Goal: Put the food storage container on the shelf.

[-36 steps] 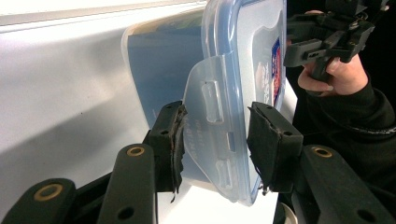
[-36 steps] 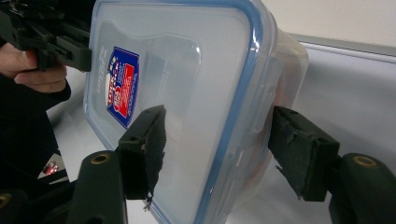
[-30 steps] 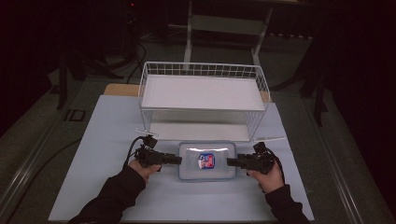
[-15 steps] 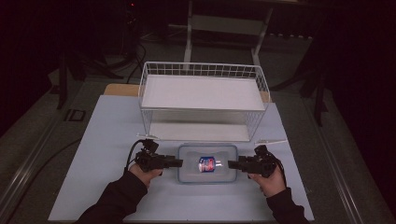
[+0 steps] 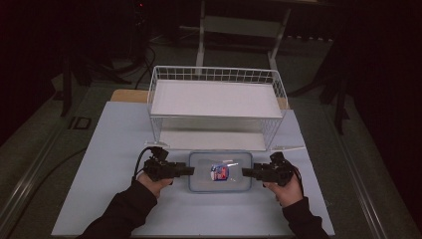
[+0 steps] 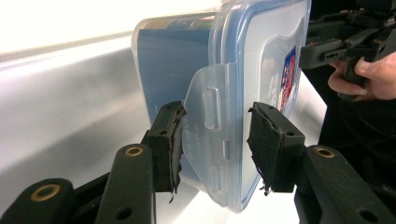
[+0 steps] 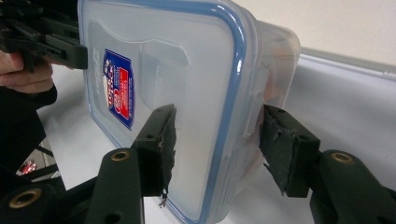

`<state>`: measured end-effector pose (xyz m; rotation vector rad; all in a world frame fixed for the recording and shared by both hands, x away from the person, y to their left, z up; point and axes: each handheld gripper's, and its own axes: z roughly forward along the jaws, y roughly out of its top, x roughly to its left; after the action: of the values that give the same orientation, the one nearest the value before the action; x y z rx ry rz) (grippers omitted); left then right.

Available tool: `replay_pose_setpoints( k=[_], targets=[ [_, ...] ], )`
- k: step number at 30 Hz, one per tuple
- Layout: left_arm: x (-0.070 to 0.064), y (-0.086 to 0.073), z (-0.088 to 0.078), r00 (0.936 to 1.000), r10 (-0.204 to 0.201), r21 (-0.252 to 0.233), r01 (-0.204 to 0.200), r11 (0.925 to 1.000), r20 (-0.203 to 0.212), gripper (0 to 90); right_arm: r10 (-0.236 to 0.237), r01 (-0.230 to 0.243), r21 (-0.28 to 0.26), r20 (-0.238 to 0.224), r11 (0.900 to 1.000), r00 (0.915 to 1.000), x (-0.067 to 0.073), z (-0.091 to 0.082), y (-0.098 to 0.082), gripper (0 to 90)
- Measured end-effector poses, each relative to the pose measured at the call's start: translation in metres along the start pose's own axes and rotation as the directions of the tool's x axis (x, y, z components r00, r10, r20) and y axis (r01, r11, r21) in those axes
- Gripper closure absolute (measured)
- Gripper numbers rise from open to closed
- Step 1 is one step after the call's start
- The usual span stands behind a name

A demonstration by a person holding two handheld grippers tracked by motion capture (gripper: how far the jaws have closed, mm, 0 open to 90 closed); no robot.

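Observation:
A clear plastic container point(image 5: 220, 172) with a blue-rimmed lid and a red and blue label lies on the white table, in front of the wire rack. My left gripper point(image 5: 192, 171) is at its left end and my right gripper point(image 5: 244, 172) at its right end. In the left gripper view the jaws point(image 6: 215, 140) straddle a flared latch flap point(image 6: 208, 121). One pad touches the flap and the other stands beside the lid rim. In the right gripper view the jaws point(image 7: 217, 140) stand open around the container's end point(image 7: 187, 70), with gaps on both sides.
A white wire rack point(image 5: 216, 74) with a flat white shelf stands just behind the container. The white table top point(image 5: 114, 149) stretches to either side and toward me. Dark floor and stands surround the table.
The container and both grippers have barely moved: they shifted slightly toward me half a second ago, then back. Both grippers have stayed at the container's ends.

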<state>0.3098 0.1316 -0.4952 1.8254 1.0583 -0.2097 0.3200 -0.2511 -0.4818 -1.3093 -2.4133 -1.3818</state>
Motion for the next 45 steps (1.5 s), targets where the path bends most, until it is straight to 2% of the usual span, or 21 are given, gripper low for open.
replay_pose_setpoints(
  k=[4,13,21,25,27,30,33,37,38,40,43,45],
  targets=[
    [0.002,0.005,-0.003,0.9996,0.027,-0.020,-0.027,0.9994,-0.002,55.3,-0.016,0.016,-0.012,0.009,1.000,0.9998,0.002,0.000,0.006,46.7],
    [0.003,0.018,-0.008,0.9988,0.047,-0.046,-0.048,0.9978,-0.015,55.2,-0.043,0.044,-0.036,0.016,0.998,0.9990,0.002,-0.001,0.021,46.8],
    [0.007,0.037,-0.010,0.9964,0.073,-0.099,-0.077,0.9921,-0.043,54.5,-0.071,0.074,-0.074,0.037,0.995,0.9968,0.001,-0.001,0.043,46.7],
    [0.010,0.041,-0.006,0.9952,0.080,-0.125,-0.087,0.9884,-0.057,54.2,-0.088,0.093,-0.095,0.052,0.991,0.9948,-0.003,0.001,0.050,46.6],
    [0.012,0.042,-0.004,0.9927,0.093,-0.131,-0.102,0.9861,-0.077,53.8,-0.091,0.097,-0.107,0.056,0.989,0.9943,-0.005,0.003,0.052,46.5],
    [0.014,0.044,0.000,0.9896,0.104,-0.156,-0.119,0.9805,-0.099,53.2,-0.098,0.105,-0.119,0.063,0.987,0.9932,-0.009,0.006,0.054,46.4],
    [0.018,0.046,0.005,0.9895,0.094,-0.172,-0.112,0.9787,-0.110,52.6,-0.102,0.111,-0.136,0.075,0.984,0.9920,-0.014,0.009,0.054,46.4],
    [0.022,0.047,0.009,0.9871,0.107,-0.193,-0.129,0.9728,-0.119,52.3,-0.100,0.112,-0.153,0.081,0.982,0.9917,-0.019,0.012,0.056,46.2],
    [0.024,0.047,0.011,0.9842,0.123,-0.217,-0.149,0.9648,-0.128,52.3,-0.101,0.113,-0.157,0.082,0.981,0.9915,-0.020,0.013,0.056,46.2],
    [0.029,0.048,0.013,0.9842,0.125,-0.229,-0.151,0.9616,-0.125,51.9,-0.112,0.127,-0.170,0.095,0.977,0.9892,-0.022,0.016,0.056,46.2],
    [0.032,0.046,0.019,0.9785,0.144,-0.245,-0.177,0.9532,-0.148,50.9,-0.118,0.137,-0.171,0.116,0.976,0.9863,-0.024,0.020,0.056,45.9],
    [0.033,0.045,0.020,0.9767,0.147,-0.258,-0.184,0.9484,-0.156,50.9,-0.114,0.133,-0.177,0.116,0.975,0.9867,-0.026,0.023,0.056,45.7]
  ],
)
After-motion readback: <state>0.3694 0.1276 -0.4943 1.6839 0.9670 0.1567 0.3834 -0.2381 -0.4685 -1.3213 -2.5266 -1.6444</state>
